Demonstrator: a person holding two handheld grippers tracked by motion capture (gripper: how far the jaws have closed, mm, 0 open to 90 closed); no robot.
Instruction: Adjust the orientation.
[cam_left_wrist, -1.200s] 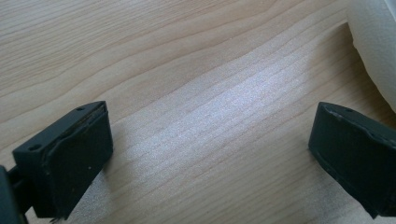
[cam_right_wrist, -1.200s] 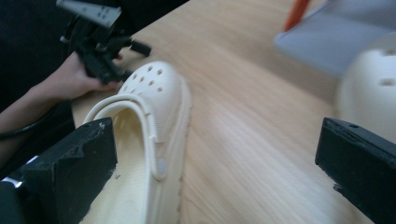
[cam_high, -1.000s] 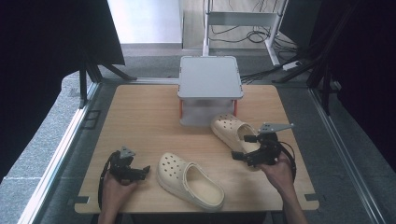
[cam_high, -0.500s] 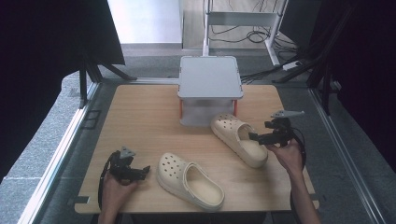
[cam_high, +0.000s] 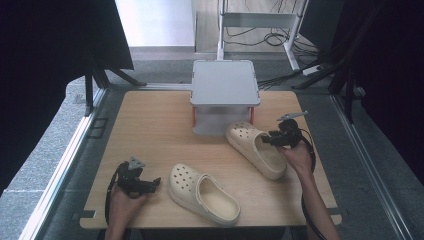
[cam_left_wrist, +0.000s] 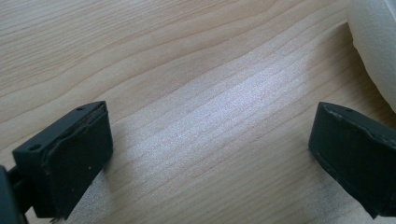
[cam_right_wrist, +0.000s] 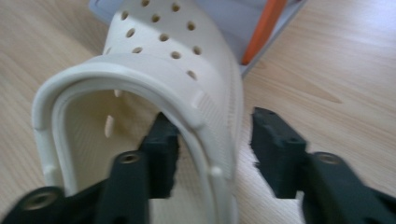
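Right tongs (cam_right_wrist: 210, 154) have just been closing astride the far clog's (cam_right_wrist: 140, 93) springy, light foam sidewall, not yet pinching; left tongs (cam_left_wrist: 210, 154) gape.

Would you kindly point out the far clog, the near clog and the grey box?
far clog (cam_high: 248, 137): high view, perforated toe.
near clog (cam_high: 186, 180): high view, perforated toe.
grey box (cam_high: 224, 82): high view, middle of its lid.

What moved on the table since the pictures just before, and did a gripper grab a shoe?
The right hand-held gripper slid along the far shoe toward its toe. Its jaws have just been closing around the shoe's side wall, though one pad isn't touching yet. The left hand-held gripper, near shoe and box stayed put.
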